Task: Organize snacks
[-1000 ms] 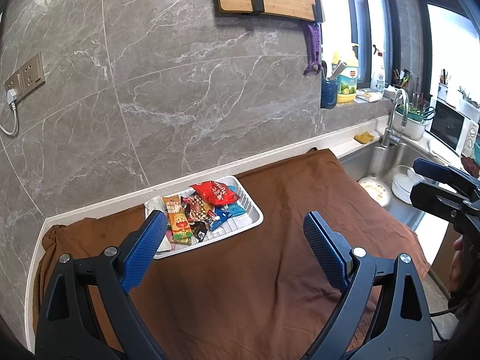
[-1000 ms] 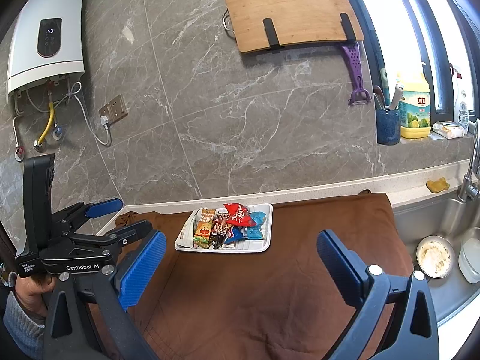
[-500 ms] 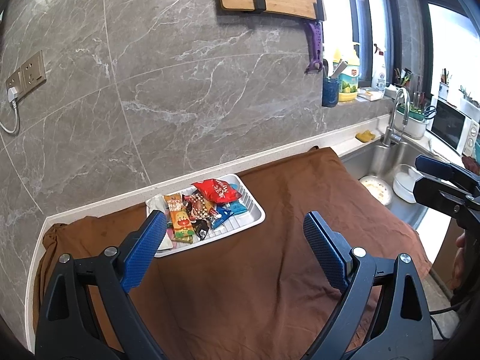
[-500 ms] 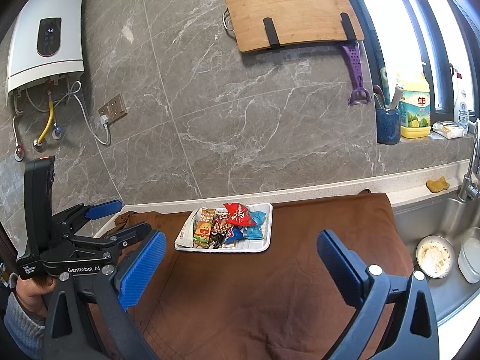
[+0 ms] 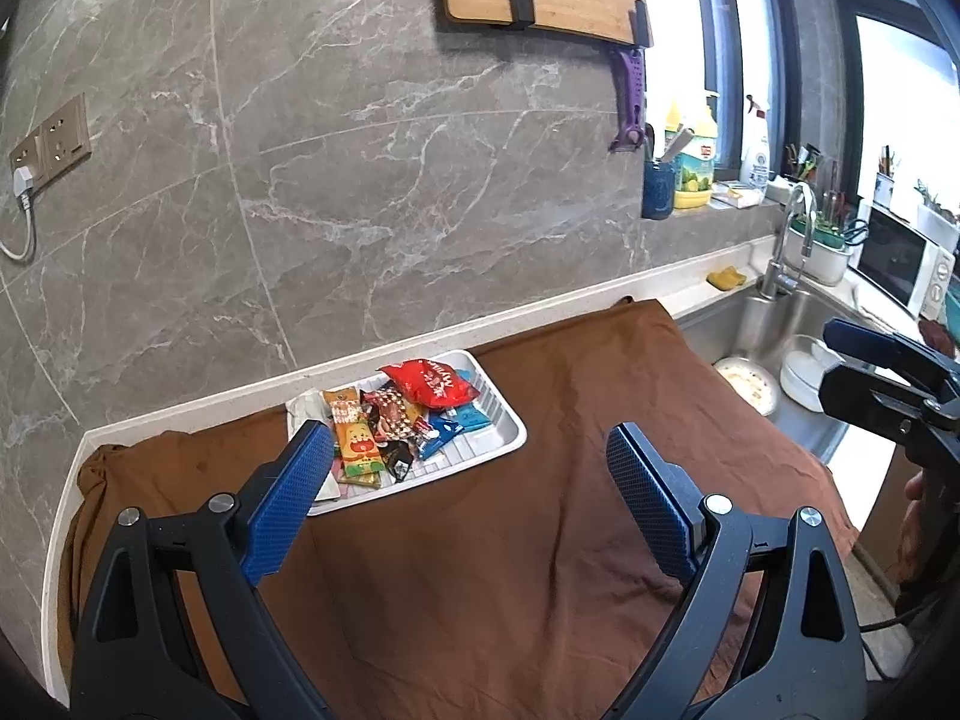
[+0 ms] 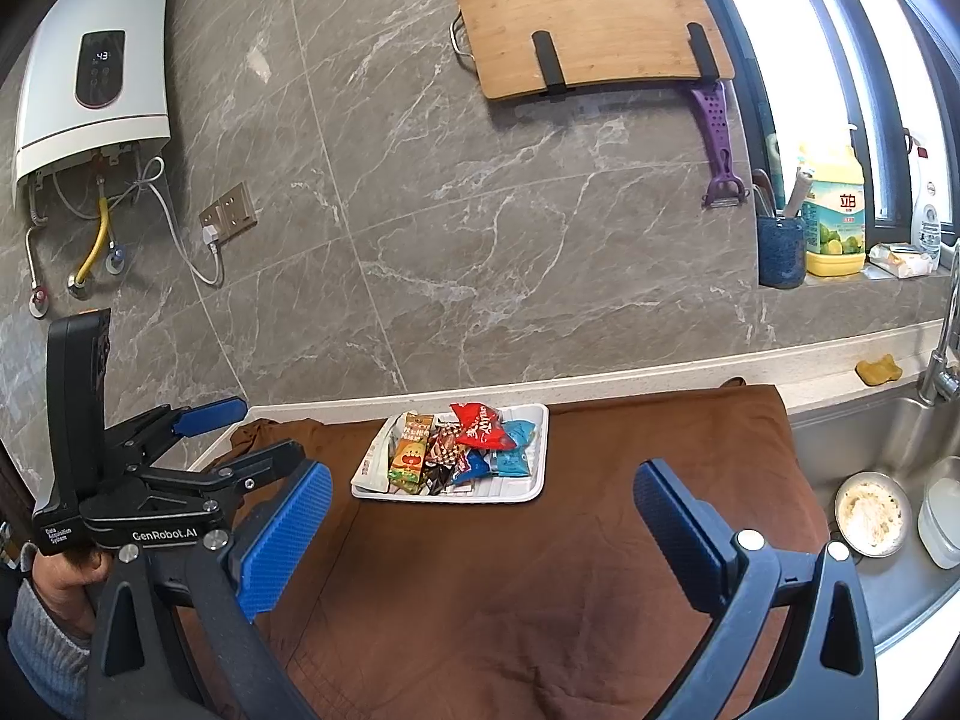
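A white ribbed tray [image 5: 501, 441] [image 6: 534, 483] lies on a brown cloth [image 5: 540, 540] [image 6: 600, 540] near the wall. It holds a pile of snack packets: a red bag [image 5: 429, 384] [image 6: 480, 425] on top, an orange bar [image 5: 354, 438] [image 6: 411, 450], blue packets [image 5: 447, 429] [image 6: 516, 450] and dark wrappers. My left gripper [image 5: 468, 468] is open and empty, hovering in front of the tray. My right gripper [image 6: 483, 507] is open and empty, further back. Each gripper shows in the other's view, the left [image 6: 180, 456] and the right [image 5: 882, 372].
A steel sink [image 6: 888, 450] with a dirty bowl [image 6: 868, 514] and a white cup lies right of the cloth. A tap [image 5: 786, 252], bottles [image 6: 834, 210] and a blue utensil cup [image 6: 780, 249] stand on the sill. A cutting board [image 6: 588, 24], peeler, socket and water heater [image 6: 96, 72] hang on the wall.
The left gripper has drifted slightly forward and down towards the tray. The right gripper has barely moved. Both stay open and empty.
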Demonstrator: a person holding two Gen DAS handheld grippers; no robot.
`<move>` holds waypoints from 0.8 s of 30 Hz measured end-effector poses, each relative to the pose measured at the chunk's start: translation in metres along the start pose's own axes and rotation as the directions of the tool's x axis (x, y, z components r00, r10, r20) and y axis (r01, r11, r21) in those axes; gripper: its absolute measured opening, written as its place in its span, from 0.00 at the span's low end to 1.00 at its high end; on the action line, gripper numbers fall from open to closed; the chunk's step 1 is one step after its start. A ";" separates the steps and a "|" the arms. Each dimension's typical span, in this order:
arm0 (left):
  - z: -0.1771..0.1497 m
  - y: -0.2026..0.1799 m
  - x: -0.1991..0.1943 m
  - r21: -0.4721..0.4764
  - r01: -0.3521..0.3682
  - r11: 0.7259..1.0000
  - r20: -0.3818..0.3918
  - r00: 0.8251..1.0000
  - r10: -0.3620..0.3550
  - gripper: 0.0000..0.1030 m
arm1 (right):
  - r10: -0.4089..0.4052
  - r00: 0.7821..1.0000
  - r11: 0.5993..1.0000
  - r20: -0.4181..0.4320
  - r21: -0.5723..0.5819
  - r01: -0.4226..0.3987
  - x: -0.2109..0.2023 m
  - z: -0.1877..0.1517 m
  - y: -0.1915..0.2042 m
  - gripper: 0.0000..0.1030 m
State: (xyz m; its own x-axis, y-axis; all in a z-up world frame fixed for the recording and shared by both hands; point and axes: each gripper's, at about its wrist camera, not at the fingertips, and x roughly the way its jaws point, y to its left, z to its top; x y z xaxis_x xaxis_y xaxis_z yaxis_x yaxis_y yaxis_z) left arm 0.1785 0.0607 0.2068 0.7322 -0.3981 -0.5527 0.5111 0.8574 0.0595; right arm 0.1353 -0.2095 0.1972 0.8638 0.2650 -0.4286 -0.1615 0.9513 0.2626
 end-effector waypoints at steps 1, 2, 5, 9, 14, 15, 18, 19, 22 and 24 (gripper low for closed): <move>0.000 0.000 0.001 0.005 -0.018 1.000 -0.001 1.000 0.018 0.90 | 0.001 1.000 1.000 -0.001 0.000 -0.001 0.001 0.000 0.000 1.00; 0.000 0.000 0.002 0.015 -0.039 0.999 0.000 0.999 0.039 0.90 | 0.003 1.000 1.000 -0.002 0.002 -0.003 0.002 0.000 0.000 1.00; 0.001 -0.003 0.003 0.042 -0.111 0.993 0.025 0.994 0.110 0.90 | 0.005 1.000 1.000 -0.006 0.004 -0.005 0.006 0.002 0.000 1.00; -0.001 -0.002 0.001 0.019 -0.095 0.995 0.065 0.994 0.093 0.90 | 0.007 1.000 1.000 -0.008 0.006 -0.007 0.007 0.001 -0.001 1.00; -0.001 0.001 0.000 -0.015 -0.137 0.990 0.084 0.987 0.138 0.90 | 0.009 1.000 1.000 -0.013 0.013 -0.009 0.009 0.001 -0.002 1.00; -0.002 0.001 0.000 -0.020 -0.148 0.989 0.080 0.986 0.149 0.90 | 0.010 1.000 1.000 -0.016 0.014 -0.010 0.010 0.000 -0.002 1.00; -0.007 0.000 0.001 -0.018 -0.179 0.984 0.080 0.980 0.180 0.90 | 0.011 1.000 1.000 -0.021 0.021 -0.011 0.012 -0.001 -0.004 1.00; -0.010 0.000 0.002 -0.017 -0.177 0.984 0.086 0.980 0.178 0.90 | 0.012 1.000 1.000 -0.023 0.024 -0.012 0.013 -0.001 -0.005 1.00; -0.014 0.000 0.004 -0.022 -0.175 0.984 0.066 0.982 0.176 0.90 | 0.010 1.000 1.000 -0.025 0.029 -0.009 0.013 -0.002 -0.006 1.00; -0.017 0.004 0.007 -0.052 -0.143 0.988 0.049 0.988 0.146 0.90 | 0.010 1.000 0.999 -0.027 0.032 -0.009 0.014 -0.003 -0.007 1.00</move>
State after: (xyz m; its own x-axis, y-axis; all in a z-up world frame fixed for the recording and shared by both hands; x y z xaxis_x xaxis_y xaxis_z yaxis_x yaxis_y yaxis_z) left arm 0.1785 0.0670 0.1894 0.8202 -0.2843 -0.4964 0.3768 0.9215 0.0947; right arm 0.1472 -0.2120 0.1872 0.8490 0.2782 -0.4493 -0.1534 0.9433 0.2942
